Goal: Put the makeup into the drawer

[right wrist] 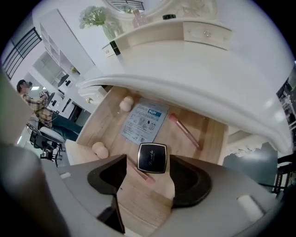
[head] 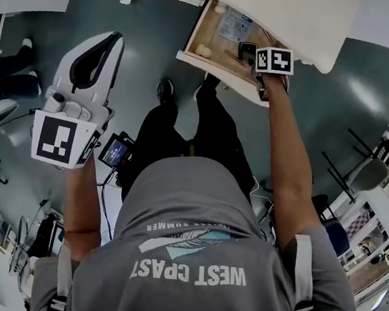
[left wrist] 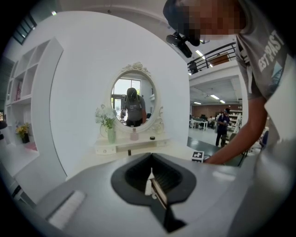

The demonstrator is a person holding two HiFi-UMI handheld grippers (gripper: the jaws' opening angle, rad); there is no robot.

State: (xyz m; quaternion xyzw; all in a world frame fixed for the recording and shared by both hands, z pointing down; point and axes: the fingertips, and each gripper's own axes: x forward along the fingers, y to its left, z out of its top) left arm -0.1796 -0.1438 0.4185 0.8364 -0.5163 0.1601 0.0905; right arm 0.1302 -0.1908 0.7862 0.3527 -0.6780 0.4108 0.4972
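Your white dressing table [right wrist: 194, 69] has its wooden drawer [right wrist: 104, 127] pulled out. Your right gripper [right wrist: 148, 162] points down into the drawer with its jaws wide apart, gripping nothing. Your left gripper [left wrist: 151, 180], held up well to the left, has its jaws closed together and empty. The black compact [right wrist: 152, 157] lies on the drawer floor between the right jaws, just near of a printed sachet [right wrist: 144, 121].

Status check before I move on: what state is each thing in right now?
drawer: pulled open.
black compact: lid closed, lying flat in the drawer, not gripped.
right gripper: open, jaws either side of the compact.
left gripper: shut, empty, away from the drawer.
sachet: flat on the drawer floor.
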